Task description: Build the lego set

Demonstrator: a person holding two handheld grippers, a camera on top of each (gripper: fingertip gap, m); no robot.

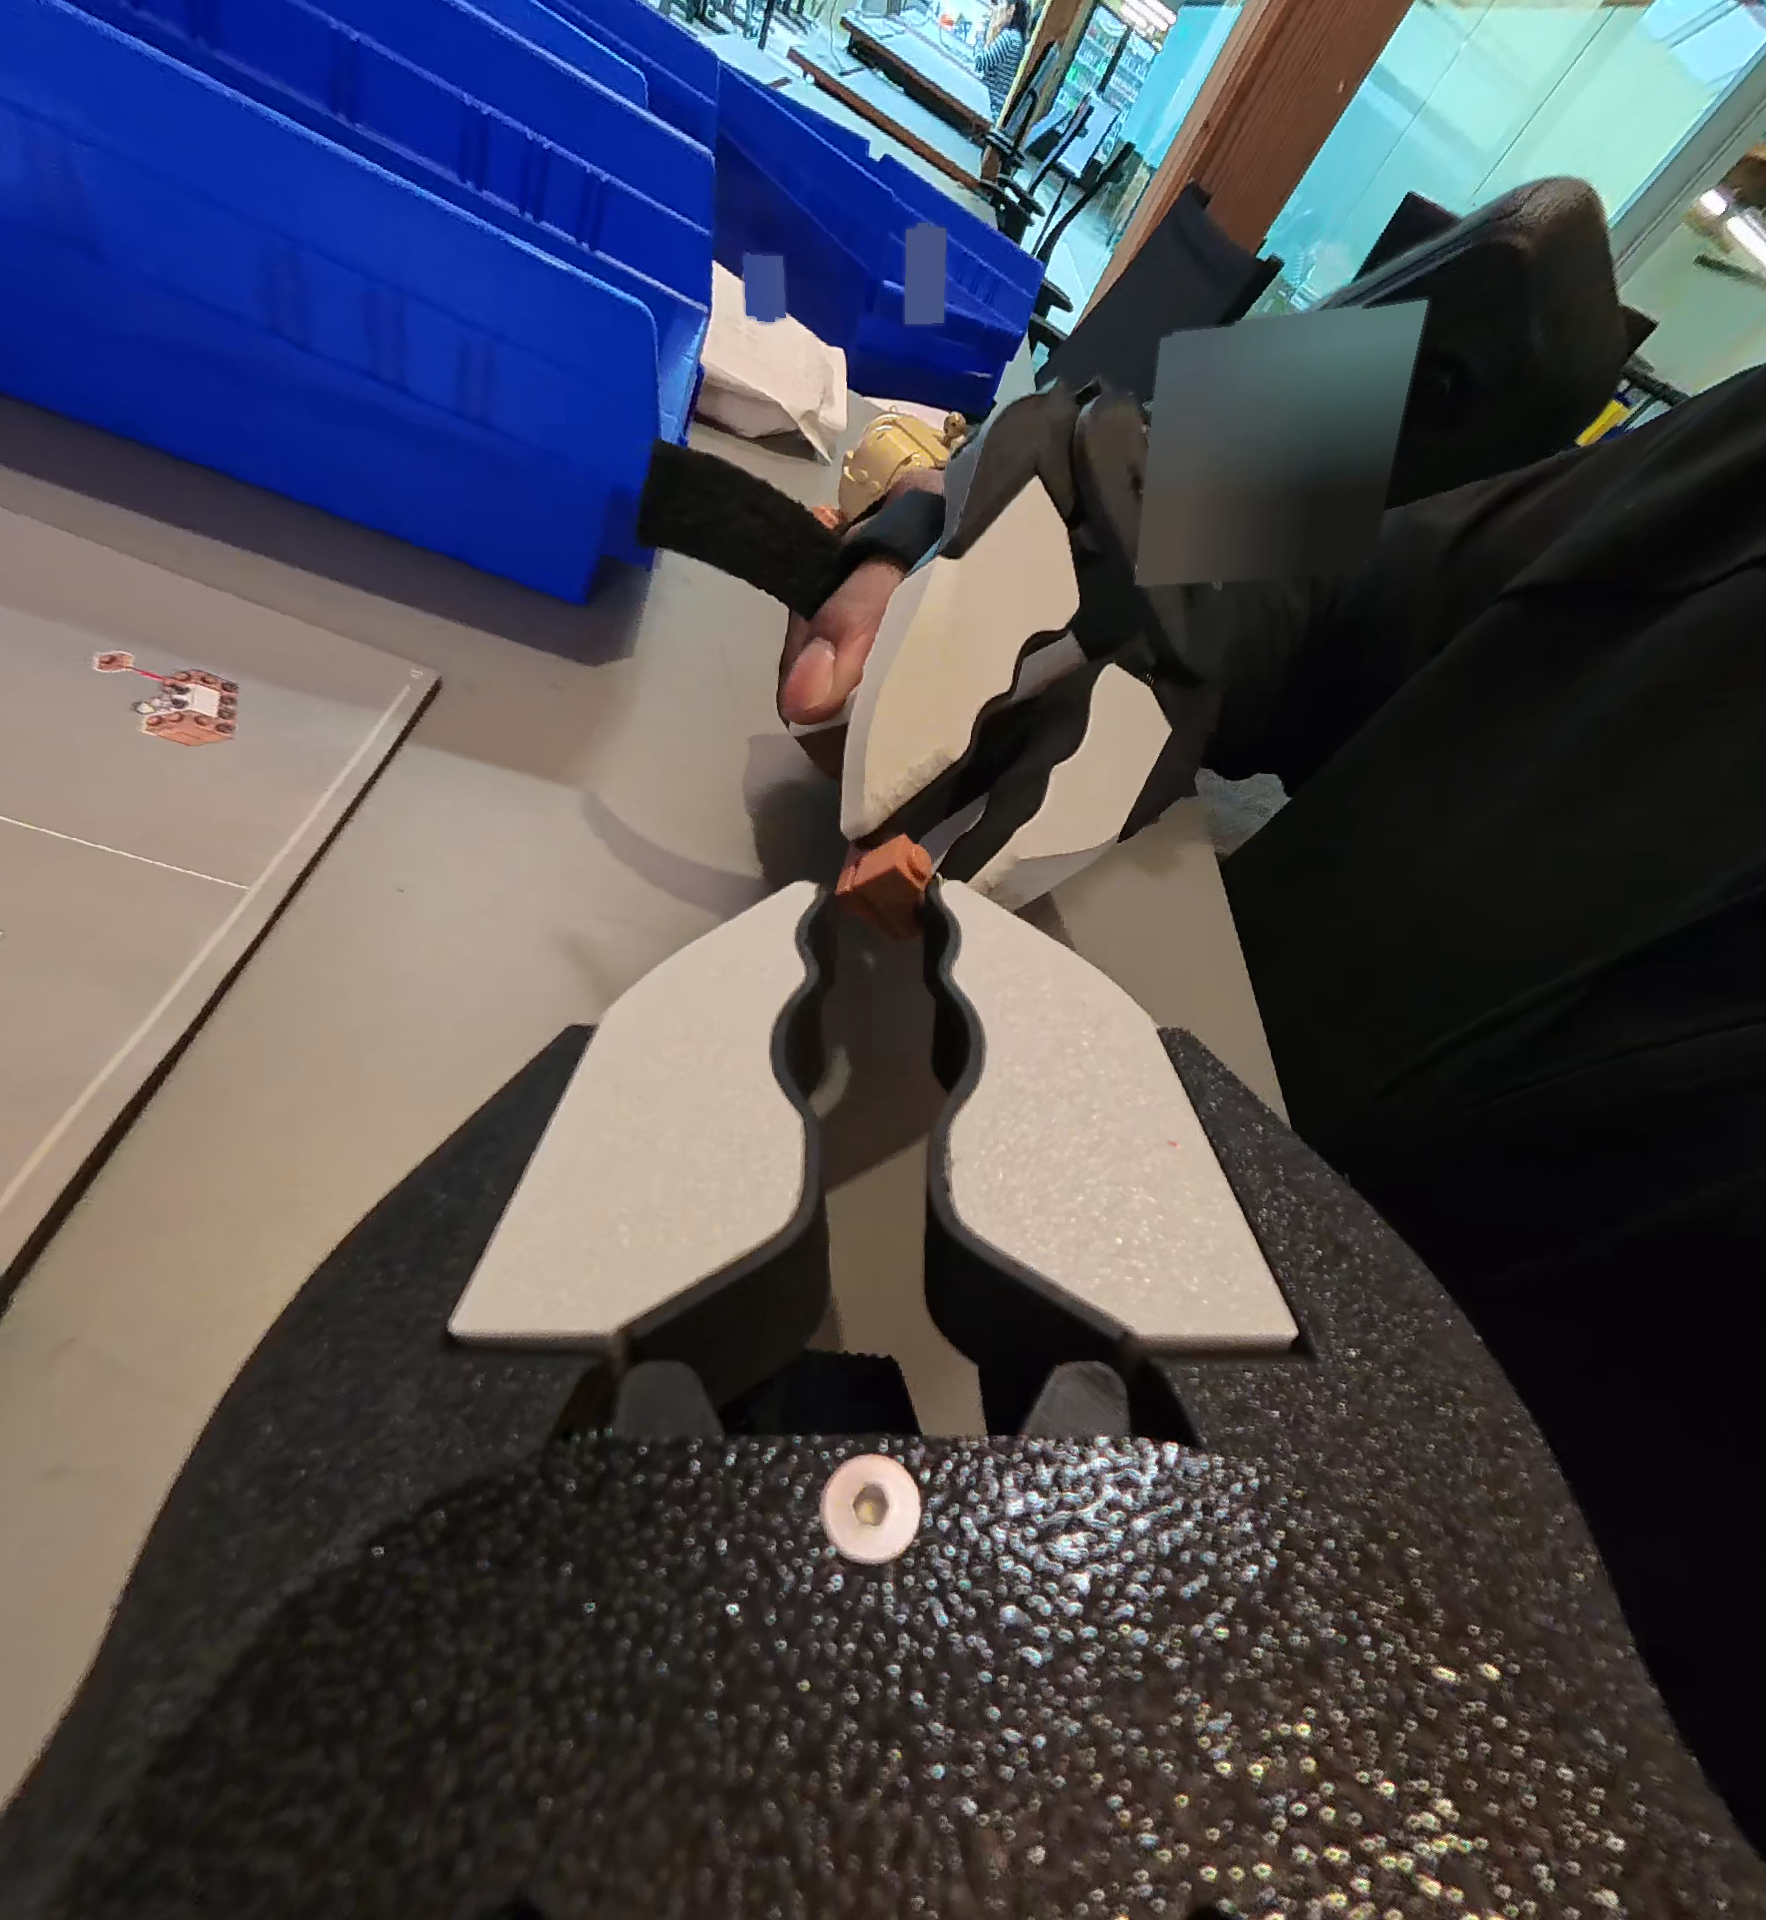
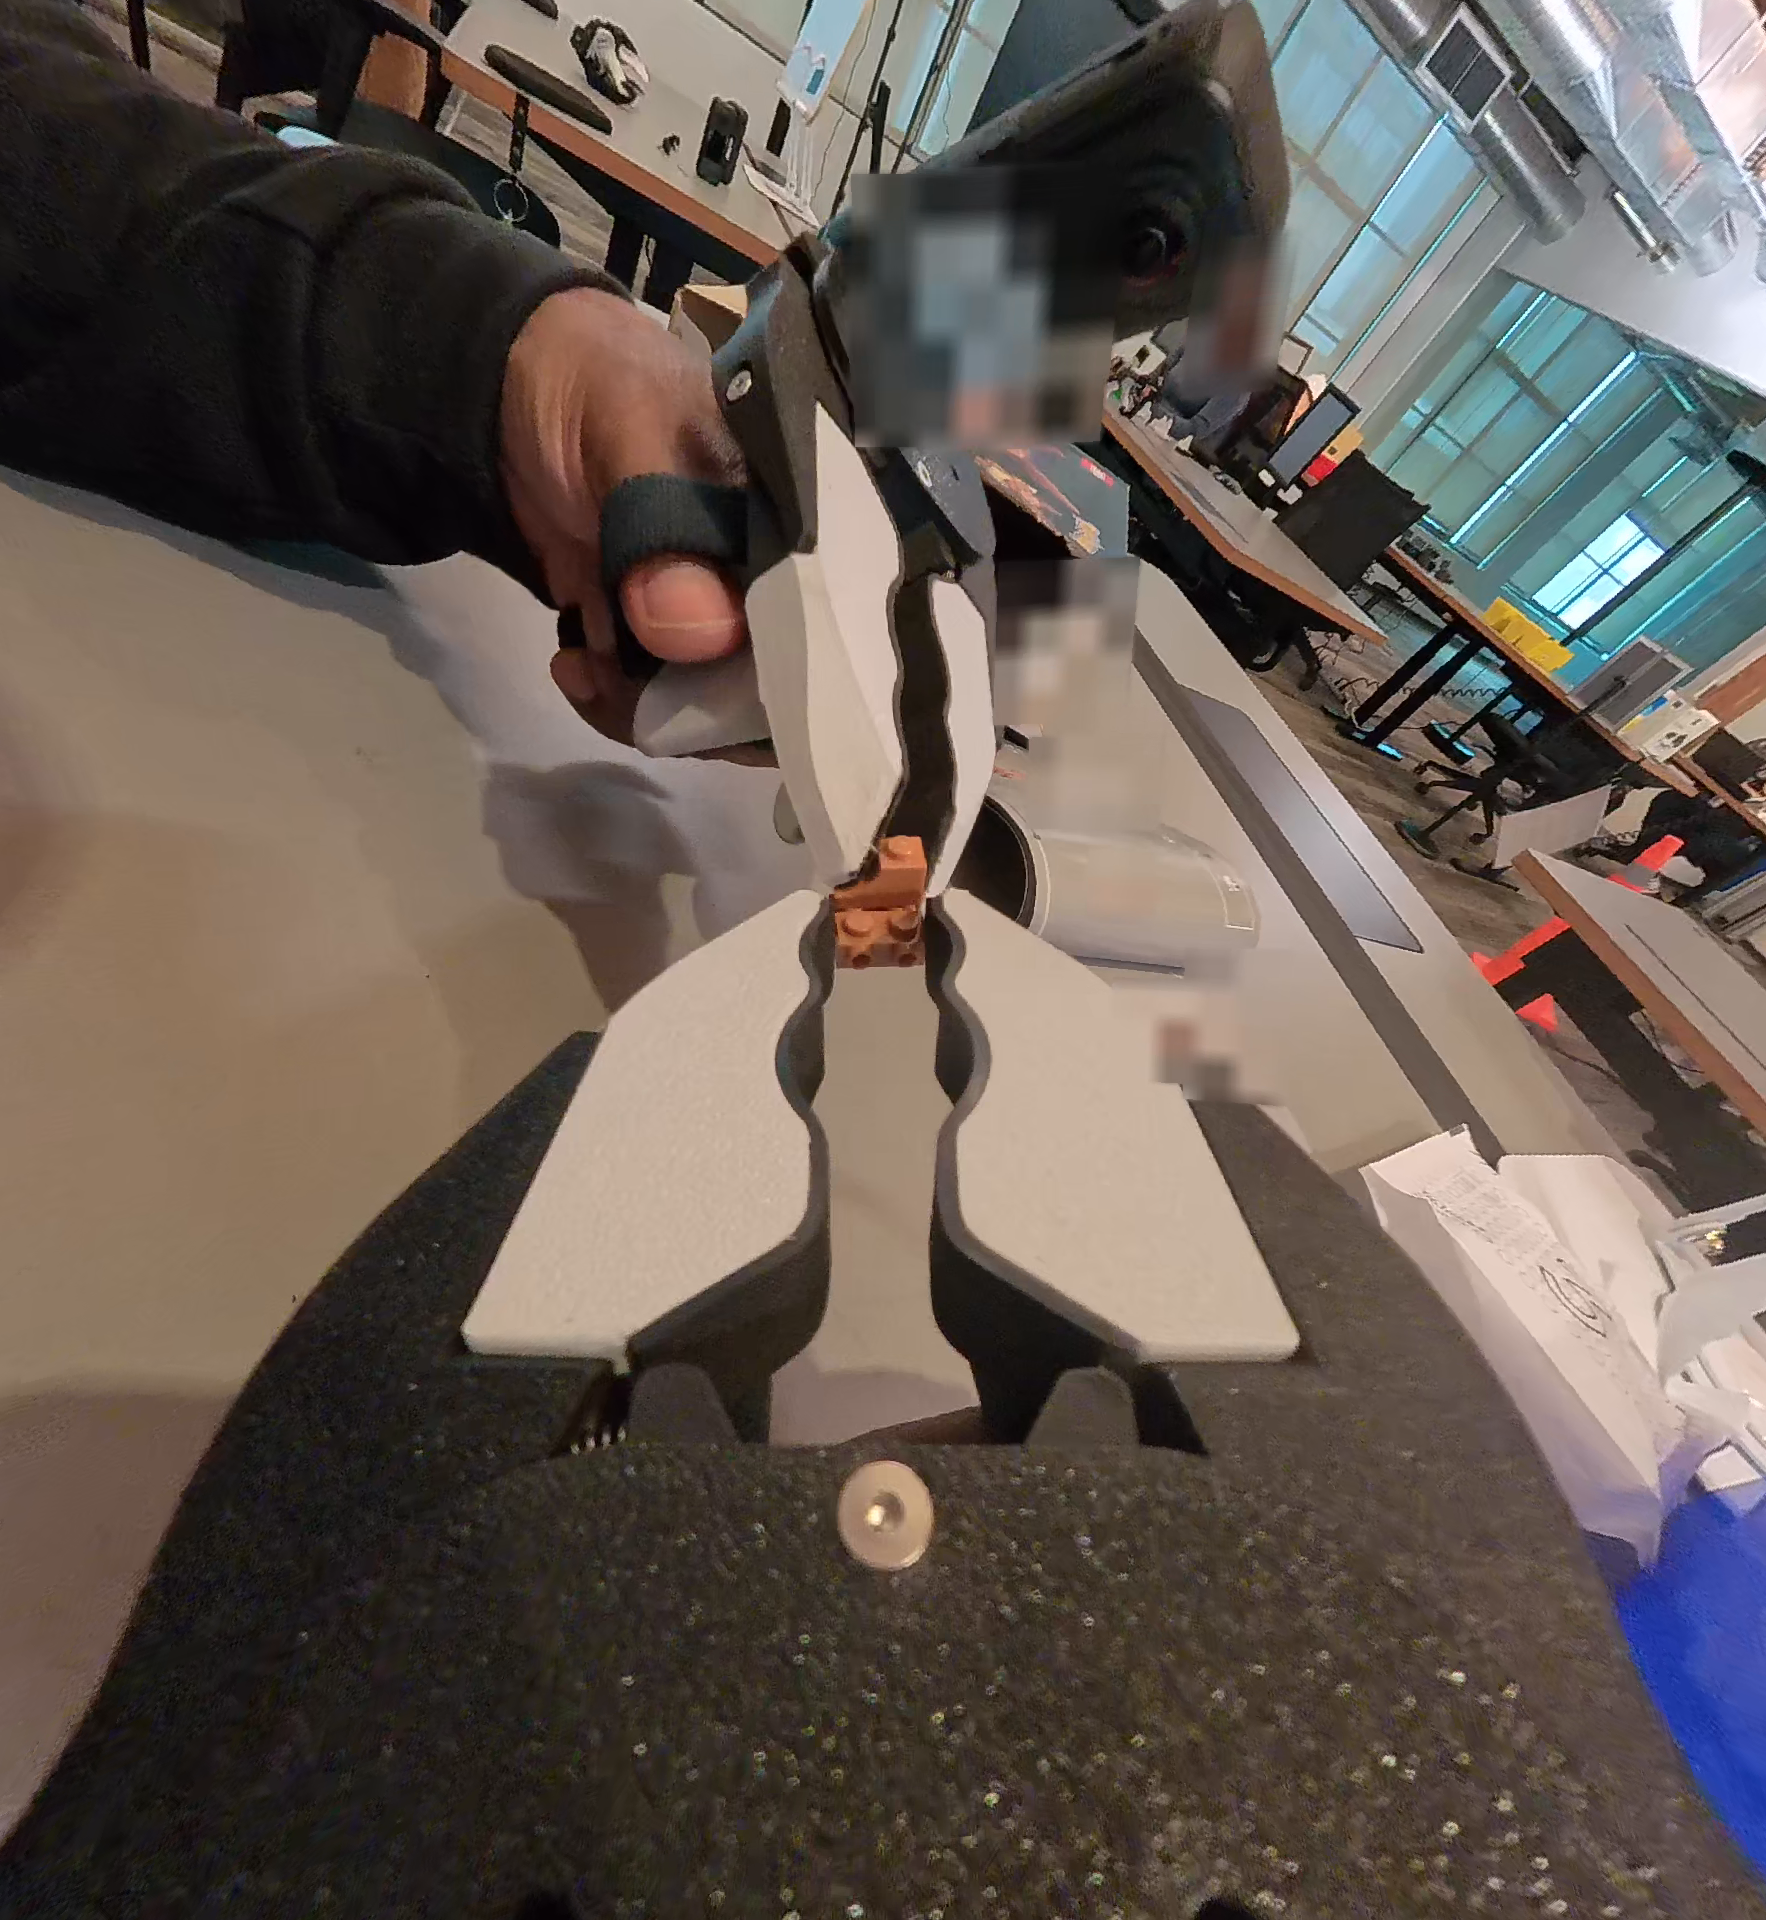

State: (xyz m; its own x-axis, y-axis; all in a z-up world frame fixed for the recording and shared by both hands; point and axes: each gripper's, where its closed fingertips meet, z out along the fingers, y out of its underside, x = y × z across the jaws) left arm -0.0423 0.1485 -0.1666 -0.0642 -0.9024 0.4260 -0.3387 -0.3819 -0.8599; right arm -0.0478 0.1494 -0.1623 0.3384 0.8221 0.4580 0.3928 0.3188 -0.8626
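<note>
The two hand-held grippers met tip to tip above a grey tabletop (image 1: pixel 505 1018), each pointing at the other. The left gripper (image 1: pixel 881 902) had its grey fingers drawn close, the tips clamped on a small brown studded toy brick (image 1: pixel 884 894). In the right wrist view the right gripper (image 2: pixel 877 930) likewise pinched a small orange-brown brick with studs on top and side (image 2: pixel 877 935), and a second brown brick piece (image 2: pixel 894 871) sat directly against it, caught between the tips of the opposing left gripper. Whether the two pieces were joined could not be told.

A hand in a black sleeve (image 2: pixel 609 457) gripped the left gripper's handle, its thumb passed through a black fabric loop (image 2: pixel 671 514). The other hand (image 1: pixel 837 644) held the right gripper's handle the same way, a finger under a black fuzzy strap (image 1: pixel 733 520).

On the tabletop, large blue plastic bins (image 1: pixel 318 260) stood at the far left, with a flat grey board (image 1: pixel 131 852) bearing a small printed picture nearer. A gold-coloured round object (image 1: pixel 894 457) and a crumpled white cloth (image 1: pixel 770 374) lay beyond the right gripper. Crumpled white paper (image 2: pixel 1523 1288) lay at the near right, and a pale cylinder (image 2: pixel 1118 894) lay on its side farther off. Beyond were long work desks, office chairs and tall windows.
</note>
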